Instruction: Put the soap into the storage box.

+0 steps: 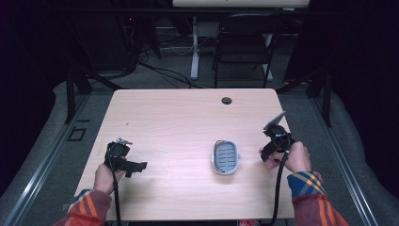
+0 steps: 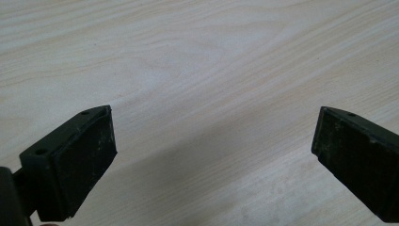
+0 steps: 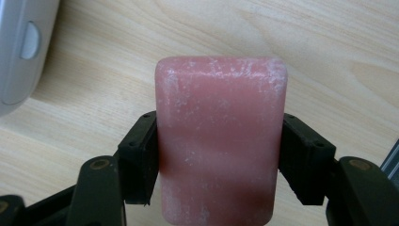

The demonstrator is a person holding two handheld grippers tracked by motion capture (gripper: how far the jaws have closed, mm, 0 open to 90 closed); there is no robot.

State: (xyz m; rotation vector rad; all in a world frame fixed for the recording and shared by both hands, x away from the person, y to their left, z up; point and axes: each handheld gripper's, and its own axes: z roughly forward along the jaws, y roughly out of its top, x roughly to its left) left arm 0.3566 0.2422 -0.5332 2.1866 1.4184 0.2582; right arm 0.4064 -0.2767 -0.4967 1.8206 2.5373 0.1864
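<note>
**Right tool clamping the pink soap bar beside the dish**

I am watching the right tool in its own view, and its two black jaws are pressing on the long sides of a pink soap bar. The bar is sitting squarely between the pads, its rounded far end sticking out past the jaw tips toward the top of the frame and its near end running down to the bottom edge. The jaws are standing only as wide as the bar itself. A white dusty bloom is showing on the bar's surface.

In the upper left corner of that same view, the pale edge of the soap dish is showing, apart from the bar, with bare counter between them.

In the high view I am seeing the right tool at the right of the frame, gripped in the person's right hand, with the grey slotted soap dish lying on the counter just to its left. The bar itself is too small to make out there.

The left tool is standing wide open in its own view, with nothing but wood grain between its jaws. In the high view the left tool is sitting at the lower left of the counter, well apart from the dish.
</note>
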